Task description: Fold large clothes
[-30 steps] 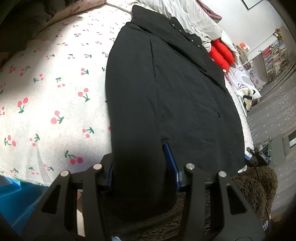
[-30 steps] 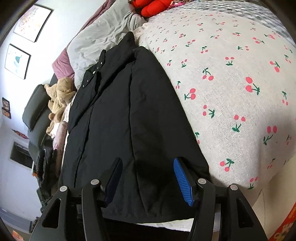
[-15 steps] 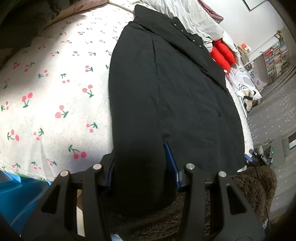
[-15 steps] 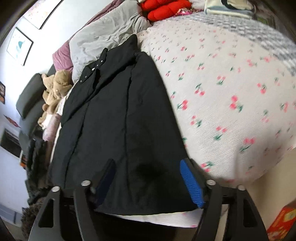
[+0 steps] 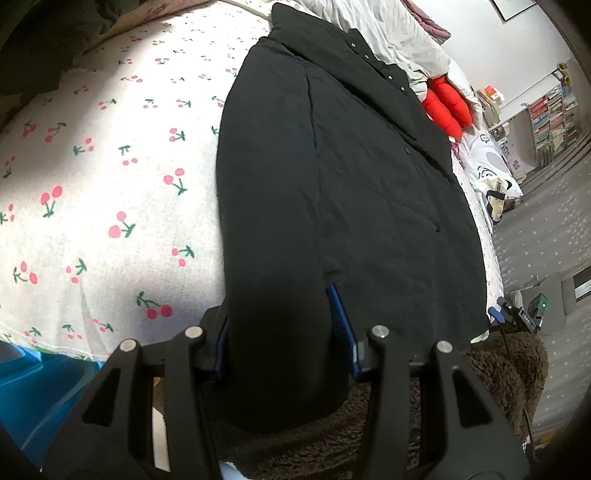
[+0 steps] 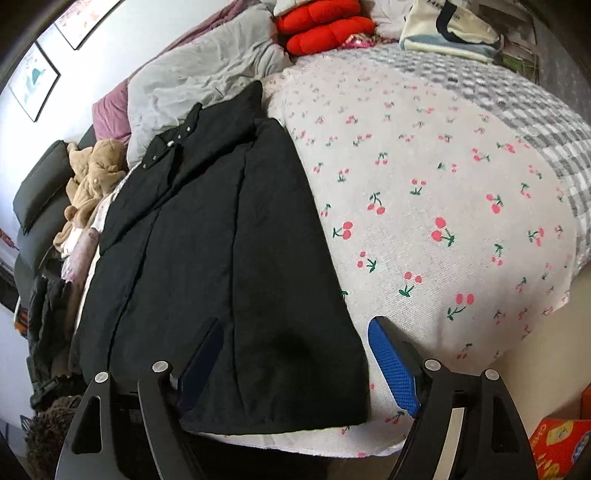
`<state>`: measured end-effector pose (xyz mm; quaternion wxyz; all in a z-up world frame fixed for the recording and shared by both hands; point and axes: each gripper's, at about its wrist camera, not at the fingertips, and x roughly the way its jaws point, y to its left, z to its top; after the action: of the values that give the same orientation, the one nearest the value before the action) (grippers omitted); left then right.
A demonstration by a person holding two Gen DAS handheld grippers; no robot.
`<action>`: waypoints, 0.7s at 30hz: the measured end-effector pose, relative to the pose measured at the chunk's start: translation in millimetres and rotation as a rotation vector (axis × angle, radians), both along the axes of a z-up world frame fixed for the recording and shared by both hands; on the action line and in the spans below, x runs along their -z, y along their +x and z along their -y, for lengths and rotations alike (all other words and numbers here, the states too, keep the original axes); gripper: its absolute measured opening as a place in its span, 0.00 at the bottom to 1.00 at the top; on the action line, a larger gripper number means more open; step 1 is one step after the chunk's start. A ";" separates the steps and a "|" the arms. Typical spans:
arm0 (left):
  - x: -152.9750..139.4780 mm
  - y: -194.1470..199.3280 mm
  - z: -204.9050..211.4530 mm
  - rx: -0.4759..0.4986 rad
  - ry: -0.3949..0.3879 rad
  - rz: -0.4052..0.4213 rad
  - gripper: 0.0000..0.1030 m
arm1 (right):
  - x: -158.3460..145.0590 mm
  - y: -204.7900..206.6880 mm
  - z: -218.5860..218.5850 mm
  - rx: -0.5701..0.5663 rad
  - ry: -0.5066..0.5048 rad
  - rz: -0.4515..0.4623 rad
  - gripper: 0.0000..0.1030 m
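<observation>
There is one black coat (image 6: 221, 258) on one bed with a cherry-print sheet (image 6: 424, 184). One grey duvet (image 6: 207, 66) lies at its head, and two red cushions (image 6: 325, 29) are stacked beside it. Two framed pictures (image 6: 33, 81) hang on the wall. One beige plush toy (image 6: 92, 173) is at the side.

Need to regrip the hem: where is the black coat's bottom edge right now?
In the right wrist view the black coat lies lengthwise on the cherry-print sheet, its hem at the bed's near edge, between the right gripper's open fingers.
</observation>
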<state>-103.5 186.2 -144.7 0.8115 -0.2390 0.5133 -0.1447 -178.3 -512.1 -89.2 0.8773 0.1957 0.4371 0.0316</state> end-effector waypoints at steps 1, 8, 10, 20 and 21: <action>-0.4 -0.2 0.9 0.003 0.008 0.000 0.48 | -0.5 -0.8 -0.1 -0.004 -0.005 0.000 0.81; -1.4 0.8 12.8 0.046 0.005 0.034 0.75 | 27.6 2.5 6.1 -0.035 0.172 -0.064 0.83; -0.9 1.0 15.3 0.052 0.014 0.049 0.76 | 40.3 4.5 5.7 -0.031 0.215 -0.057 0.83; -49.6 14.9 22.8 0.009 -0.092 0.137 0.15 | 11.3 12.9 -5.7 -0.077 0.391 0.096 0.17; -67.7 18.5 27.5 0.013 -0.093 0.178 0.14 | -6.8 16.9 -8.5 -0.088 0.410 0.141 0.16</action>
<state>-85.0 158.8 -77.0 0.8411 -0.2592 0.4332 -0.1941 -161.3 -503.5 -82.5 0.8452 0.3481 0.3672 0.1719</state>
